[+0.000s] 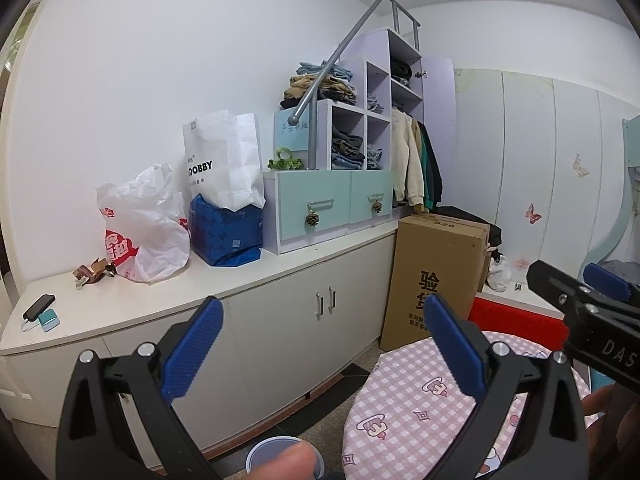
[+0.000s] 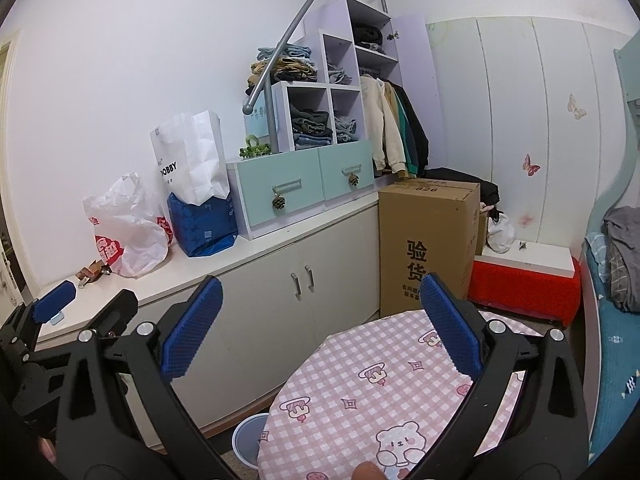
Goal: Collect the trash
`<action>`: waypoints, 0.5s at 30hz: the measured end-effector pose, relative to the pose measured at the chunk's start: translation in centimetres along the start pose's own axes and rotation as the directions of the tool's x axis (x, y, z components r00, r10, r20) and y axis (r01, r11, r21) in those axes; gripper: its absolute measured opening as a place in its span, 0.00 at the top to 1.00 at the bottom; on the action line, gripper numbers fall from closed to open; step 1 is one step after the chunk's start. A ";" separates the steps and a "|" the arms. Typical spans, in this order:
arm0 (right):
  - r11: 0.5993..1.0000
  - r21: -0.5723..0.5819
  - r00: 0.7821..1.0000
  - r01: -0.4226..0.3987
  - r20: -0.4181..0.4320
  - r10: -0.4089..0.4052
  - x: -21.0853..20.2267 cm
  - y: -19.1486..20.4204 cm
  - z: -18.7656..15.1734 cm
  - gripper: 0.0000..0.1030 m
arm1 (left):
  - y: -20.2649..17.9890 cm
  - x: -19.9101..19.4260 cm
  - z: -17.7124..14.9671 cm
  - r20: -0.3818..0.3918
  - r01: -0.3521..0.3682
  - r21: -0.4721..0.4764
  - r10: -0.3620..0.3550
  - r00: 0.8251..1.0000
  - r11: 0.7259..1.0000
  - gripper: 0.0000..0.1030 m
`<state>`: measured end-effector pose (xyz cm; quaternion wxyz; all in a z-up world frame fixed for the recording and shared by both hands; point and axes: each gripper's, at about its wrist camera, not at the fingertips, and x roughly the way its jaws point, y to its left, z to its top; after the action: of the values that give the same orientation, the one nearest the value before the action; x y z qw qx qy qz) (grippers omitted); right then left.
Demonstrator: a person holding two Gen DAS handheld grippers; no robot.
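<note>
The left hand-held gripper (image 1: 320, 344) and right hand-held gripper (image 2: 320, 328) both hang wide open and empty above a round table in a pink checked cloth (image 2: 400, 392). Beyond it runs the long white counter (image 1: 280, 268), its clutter pushed back against the wall: a white plastic bag (image 1: 144, 224), then crumpled brown wrappers (image 1: 92, 272), likely the trash to collect. A small bin (image 2: 250, 438) stands on the floor just beside the table, probably placed there to receive it. Neither gripper touches anything.
</note>
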<state>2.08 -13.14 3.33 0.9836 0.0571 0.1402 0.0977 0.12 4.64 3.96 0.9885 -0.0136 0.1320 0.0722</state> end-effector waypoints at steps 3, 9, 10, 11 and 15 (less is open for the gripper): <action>1.000 0.000 1.000 0.001 -0.001 -0.001 0.0 0.0 0.0 0.06 | 0.0 0.0 -0.1 0.002 -0.004 0.004 0.004 1.000 1.000 0.05; 1.000 -0.003 1.000 0.003 -0.003 -0.003 0.1 0.1 -0.1 0.06 | 0.4 -0.2 -0.1 0.033 -0.013 0.002 0.012 0.999 1.000 0.04; 1.000 -0.002 1.000 0.003 -0.004 -0.003 0.1 0.2 -0.1 0.06 | 0.4 -0.3 -0.1 0.039 -0.015 -0.002 0.015 0.999 1.000 0.04; 1.000 -0.002 1.000 0.002 -0.004 -0.002 0.1 0.2 -0.1 0.06 | 0.6 -0.3 -0.1 0.044 -0.021 -0.010 0.021 0.999 1.000 0.04; 1.000 -0.006 1.000 0.002 -0.004 -0.002 0.2 0.2 -0.2 0.06 | 1.0 0.0 -0.1 0.036 -0.027 -0.016 0.027 0.999 1.000 0.05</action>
<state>2.22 -12.93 3.08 0.9837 0.0536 0.1418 0.0972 -0.06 5.61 3.82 0.9896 -0.0183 0.1136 0.0867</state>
